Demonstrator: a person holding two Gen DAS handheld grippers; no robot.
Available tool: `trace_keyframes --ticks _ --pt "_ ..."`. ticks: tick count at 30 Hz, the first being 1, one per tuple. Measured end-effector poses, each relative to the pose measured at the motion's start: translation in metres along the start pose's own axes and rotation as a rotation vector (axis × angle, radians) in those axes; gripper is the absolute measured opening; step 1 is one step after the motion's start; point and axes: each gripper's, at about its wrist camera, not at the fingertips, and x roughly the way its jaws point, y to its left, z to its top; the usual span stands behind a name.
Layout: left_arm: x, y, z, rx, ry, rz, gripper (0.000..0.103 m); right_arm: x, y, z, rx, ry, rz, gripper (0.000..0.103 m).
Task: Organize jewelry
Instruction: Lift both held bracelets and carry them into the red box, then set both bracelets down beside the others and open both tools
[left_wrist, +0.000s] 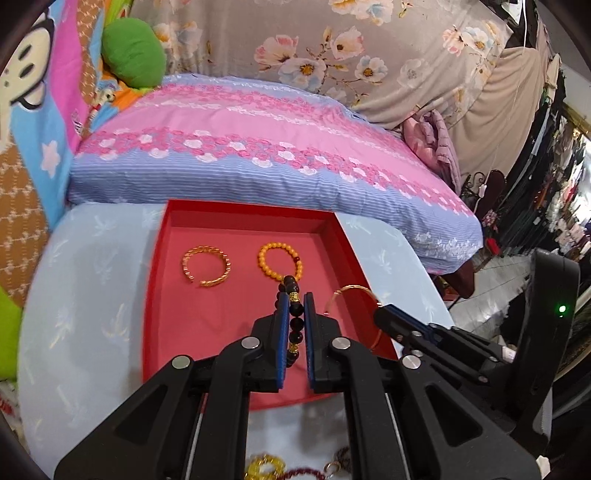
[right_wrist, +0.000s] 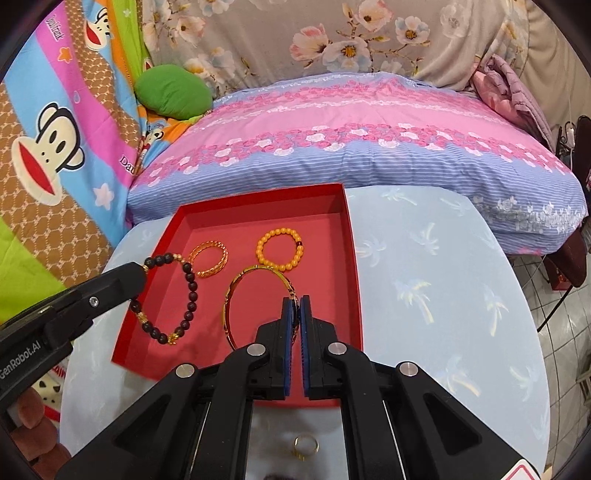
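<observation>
1. Holding two pieces at once right now, both hanging over the red tray (right_wrist: 352, 258) on my round light-blue desk (right_wrist: 443, 295).
2. Left gripper (left_wrist: 294, 295): jaws clamped down tight on the dark beaded bracelet (right_wrist: 184, 295), the one with a few gold beads mixed in. From the right wrist view it hangs as a loop off the tip, over the tray's left side.
3. Right gripper (right_wrist: 295, 300): jaws pinched shut on the rim of the thin gold bangle (right_wrist: 236, 291). Rest of the ring sticks out ahead and left of the tips, above the tray floor.
4. Already lying in the tray: an open gold cuff (left_wrist: 205, 266) on the left and an orange bead bracelet (left_wrist: 279, 262) with one dark red bead just right of it. They sit near each other but apart.
5. More stuff on the desk at the near edge, below the tray: a small gold ring (right_wrist: 306, 445) in the right view, plus a yellow bead bracelet (left_wrist: 264, 467) peeking out under the left gripper.
6. Behind the desk there's a pink and blue pillow (right_wrist: 351, 147) on the bed.
</observation>
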Motion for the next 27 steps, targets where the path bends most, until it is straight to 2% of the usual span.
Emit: trace_keyframes --ticks 2,5,15,22,24,26,27 --pt "0.016 0.008 0.003 -0.019 0.019 -0.017 0.008 0.013 0.002 0.004 -0.001 0.012 -0.006 0.004" --pt "0.039 0.023 0.004 -0.039 0.052 0.000 0.008 0.033 0.006 0.006 -0.006 0.036 -0.011 0.004" --pt "0.072 0.060 -0.007 -0.001 0.108 0.186 0.008 0.070 0.013 0.005 -0.025 0.085 -0.027 0.004" --pt "0.077 0.070 -0.011 0.005 0.111 0.253 0.008 0.080 0.015 0.005 -0.026 0.093 -0.040 0.005" --pt "0.076 0.072 -0.011 -0.004 0.101 0.261 0.017 0.079 0.016 0.005 -0.029 0.084 -0.048 0.008" --pt "0.075 0.073 -0.010 -0.001 0.088 0.265 0.027 0.077 0.016 0.005 -0.033 0.076 -0.054 0.016" --pt "0.074 0.073 -0.010 -0.005 0.086 0.260 0.028 0.075 0.016 0.005 -0.031 0.070 -0.054 0.018"
